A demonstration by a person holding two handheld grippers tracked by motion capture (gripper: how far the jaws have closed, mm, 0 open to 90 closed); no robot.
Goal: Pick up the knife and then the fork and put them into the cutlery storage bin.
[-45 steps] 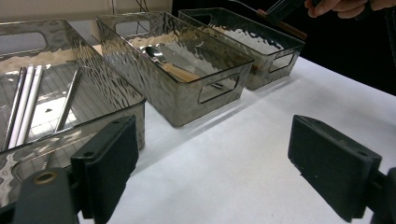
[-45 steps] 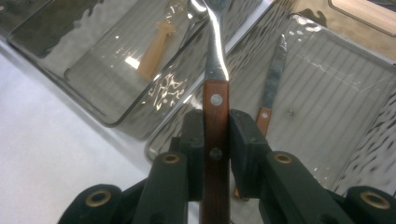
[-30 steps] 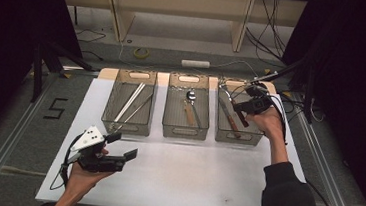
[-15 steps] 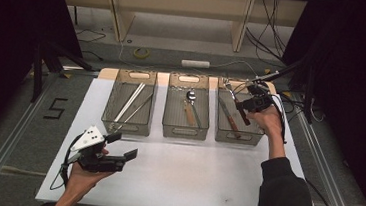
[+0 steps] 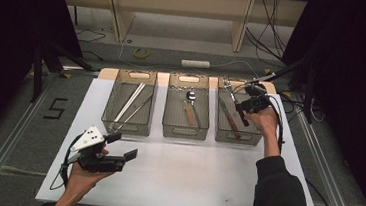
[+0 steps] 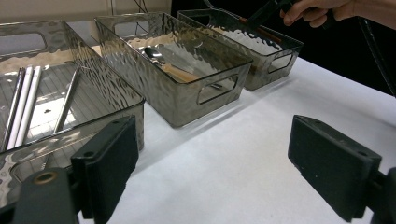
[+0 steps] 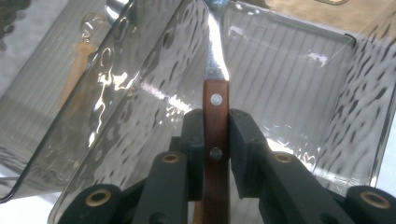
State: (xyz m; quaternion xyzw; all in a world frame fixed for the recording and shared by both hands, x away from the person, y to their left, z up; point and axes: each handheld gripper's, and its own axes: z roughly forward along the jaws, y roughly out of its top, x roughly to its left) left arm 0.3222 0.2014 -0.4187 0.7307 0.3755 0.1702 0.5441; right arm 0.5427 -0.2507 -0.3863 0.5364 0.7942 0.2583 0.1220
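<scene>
Holding a wooden-handled knife (image 7: 215, 140) by its riveted handle, the right gripper (image 5: 244, 108) sits at the upper right of the high view, over the rightmost of three clear bins (image 5: 239, 113) lined up along the far edge of the white table (image 5: 190, 174). Its own view shows both black pads pressed flat against the sides of the brown handle, the blade running away from the camera toward the bin's ribbed floor, so the grasp looks firm and centred. A second brown-handled utensil (image 5: 227, 118) lies inside that bin, below the held knife. The left gripper (image 5: 119, 147) rests low at the lower left of the high view, jaws spread wide with nothing between them, above bare table just in front of the leftmost bin (image 5: 130, 103), which holds chopsticks (image 5: 130, 101); the middle bin (image 5: 186, 108) holds a spoon (image 5: 190, 96). Judging from how things lie, the step in hand is sorting cutlery by kind, with the knife about to go down into the right bin. The next move would call for lowering the blade along the bin's length, keeping it off the wall, and parting the jaws only once the knife rests on the floor.
</scene>
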